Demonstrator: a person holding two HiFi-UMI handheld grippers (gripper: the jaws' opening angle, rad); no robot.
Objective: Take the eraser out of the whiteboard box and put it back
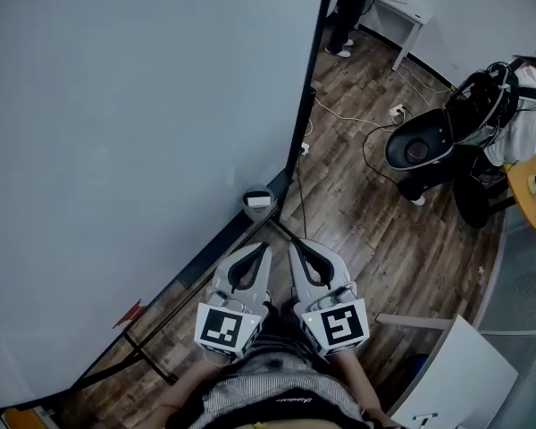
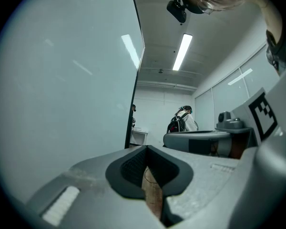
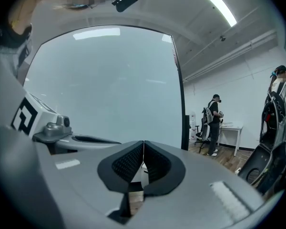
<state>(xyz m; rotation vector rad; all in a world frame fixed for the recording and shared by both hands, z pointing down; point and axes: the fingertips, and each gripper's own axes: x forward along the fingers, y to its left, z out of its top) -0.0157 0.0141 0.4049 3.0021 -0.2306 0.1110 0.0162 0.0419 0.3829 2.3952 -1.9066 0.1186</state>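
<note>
The whiteboard [image 1: 134,150] fills the left of the head view. A small grey box [image 1: 258,207] hangs at its lower right corner, with a white block [image 1: 260,201] in it that looks like the eraser. My left gripper [image 1: 267,248] and right gripper [image 1: 292,244] are side by side just short of the box, both pointing at it and touching nothing. In the left gripper view the left gripper [image 2: 146,148] has its tips together and nothing between them. In the right gripper view the right gripper [image 3: 143,142] is likewise shut and empty.
The whiteboard's black stand foot [image 1: 143,351] runs along the wooden floor below my left gripper. Cables [image 1: 357,119] trail across the floor. A black chair [image 1: 424,141] and a person stand at right, another person [image 1: 347,7] by a white desk [image 1: 406,12] at the far end, and a white table corner [image 1: 456,365] at lower right.
</note>
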